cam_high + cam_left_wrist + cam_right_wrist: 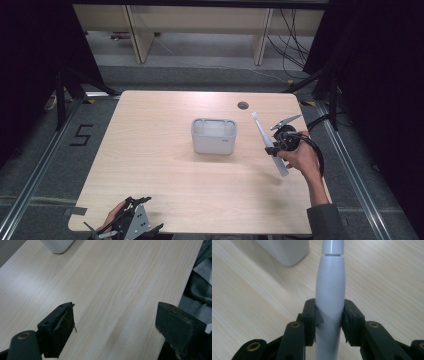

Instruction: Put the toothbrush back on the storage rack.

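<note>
A pale grey electric toothbrush [268, 142] hangs slanted above the table's right side, head toward the far end. My right gripper [276, 146] is shut on its handle. In the right gripper view the pads [318, 318] press both sides of the toothbrush handle [330, 292]. A grey open-top holder box [214, 135] stands in the middle of the table, left of the toothbrush; its corner [287, 251] lies beyond the jaws. My left gripper [131, 214] rests at the near left edge, and in the left gripper view [115, 325] its jaws stand wide apart over bare wood.
The light wooden table [160, 170] has a round cable hole [243, 105] at the far right. Grey cloth [200, 287] lies past the table's near edge. Beyond the far edge are floor, cables and furniture legs. Dark curtains flank both sides.
</note>
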Available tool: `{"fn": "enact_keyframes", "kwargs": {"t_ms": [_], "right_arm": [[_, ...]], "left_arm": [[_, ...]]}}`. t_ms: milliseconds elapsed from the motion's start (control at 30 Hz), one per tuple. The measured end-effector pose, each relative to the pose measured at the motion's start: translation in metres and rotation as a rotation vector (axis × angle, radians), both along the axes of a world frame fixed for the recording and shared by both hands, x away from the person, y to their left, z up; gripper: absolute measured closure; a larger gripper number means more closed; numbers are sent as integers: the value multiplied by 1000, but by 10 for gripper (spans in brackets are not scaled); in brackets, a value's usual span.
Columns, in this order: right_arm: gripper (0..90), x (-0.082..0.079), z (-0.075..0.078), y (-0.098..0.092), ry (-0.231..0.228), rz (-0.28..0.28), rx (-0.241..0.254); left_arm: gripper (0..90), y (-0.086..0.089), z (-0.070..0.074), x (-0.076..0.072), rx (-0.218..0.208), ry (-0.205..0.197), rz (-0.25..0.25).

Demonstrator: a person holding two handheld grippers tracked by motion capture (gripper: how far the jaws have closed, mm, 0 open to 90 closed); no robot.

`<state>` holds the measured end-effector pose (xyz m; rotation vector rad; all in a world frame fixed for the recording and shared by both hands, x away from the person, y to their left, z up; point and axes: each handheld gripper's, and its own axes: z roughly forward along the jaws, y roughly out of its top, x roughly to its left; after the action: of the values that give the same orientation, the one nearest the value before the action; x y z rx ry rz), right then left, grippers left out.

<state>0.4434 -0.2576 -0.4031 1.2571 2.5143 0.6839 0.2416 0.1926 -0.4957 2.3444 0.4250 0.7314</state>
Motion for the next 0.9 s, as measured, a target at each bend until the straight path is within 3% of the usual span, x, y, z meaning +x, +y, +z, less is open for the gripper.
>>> {"fn": "enact_keyframes", "kwargs": {"t_ms": [67,100,133,200,233,367,400,433,467,500,533,567,600,633,667,700,733,767,800,833,900], "right_arm": [[671,2,1,-1,-27,16,20],[671,0,2,1,-30,-9,36],[671,2,2,-1,-54,17,42],[671,3,2,0,-116,18,59],[672,2,5,1,-102,4,74],[672,2,9,2,-134,-6,94],[672,3,7,3,-177,-18,121],[672,2,11,4,-146,-29,118],[672,3,11,4,-165,-18,118],[672,3,12,6,-185,-45,149],[671,4,14,4,-183,-15,138],[671,4,16,4,-179,-16,137],[672,5,14,5,-228,-23,157],[672,5,18,4,-198,-15,145],[672,4,18,6,-201,-28,159],[671,5,18,6,-227,-20,153],[672,5,19,7,-211,-33,163],[672,6,18,9,-237,-38,174],[671,6,19,9,-234,-35,172],[671,5,21,11,-209,-52,187],[671,7,24,11,-240,-45,188]], "left_arm": [[152,-1,-2,1,-21,-9,13],[152,-1,-2,1,-21,-9,13],[152,0,-1,0,-18,-7,11],[152,0,-1,1,-18,-7,9],[152,0,-1,1,-17,-7,9],[152,0,-1,0,-15,-6,6],[152,0,0,0,-13,6,-1],[152,0,0,0,-17,5,-1],[152,0,1,0,-7,14,-2],[152,0,1,0,-3,15,-3],[152,0,0,0,-7,13,-3],[152,-1,-1,0,-15,-15,12],[152,-1,-1,0,-15,-8,7],[152,-1,-1,0,-15,-8,7],[152,1,1,0,-6,14,-4],[152,0,0,0,-13,7,-1],[152,0,0,0,-14,7,-1],[152,0,0,0,-14,7,-1],[152,0,0,0,-15,7,0],[152,0,0,0,-16,6,0],[152,1,1,0,-2,7,-9]]}}
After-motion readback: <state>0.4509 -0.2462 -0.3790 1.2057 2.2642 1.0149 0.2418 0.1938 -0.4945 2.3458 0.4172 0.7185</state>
